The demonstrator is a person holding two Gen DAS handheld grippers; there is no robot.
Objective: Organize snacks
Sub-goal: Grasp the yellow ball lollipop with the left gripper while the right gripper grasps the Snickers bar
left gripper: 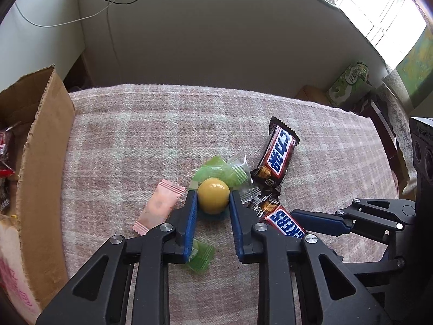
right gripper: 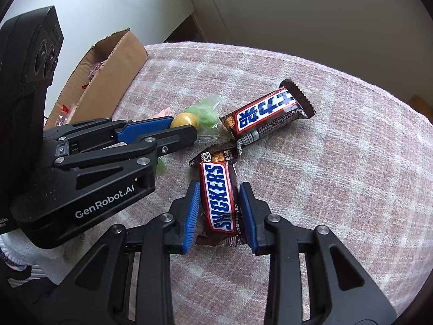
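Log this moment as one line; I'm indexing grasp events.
left gripper: jaws shut on yellow ball | right gripper: jaws astride Snickers bar, contact unclear | cardboard box: left

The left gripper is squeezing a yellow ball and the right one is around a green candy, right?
Not quite. The left gripper does squeeze the yellow ball, but the right gripper is around the Snickers bar, not a green candy. The right wrist view shows the bar between its blue pads.

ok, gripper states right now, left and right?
Left gripper: shut on the yellow ball.
Right gripper: straddling the Snickers bar, pad contact unclear.
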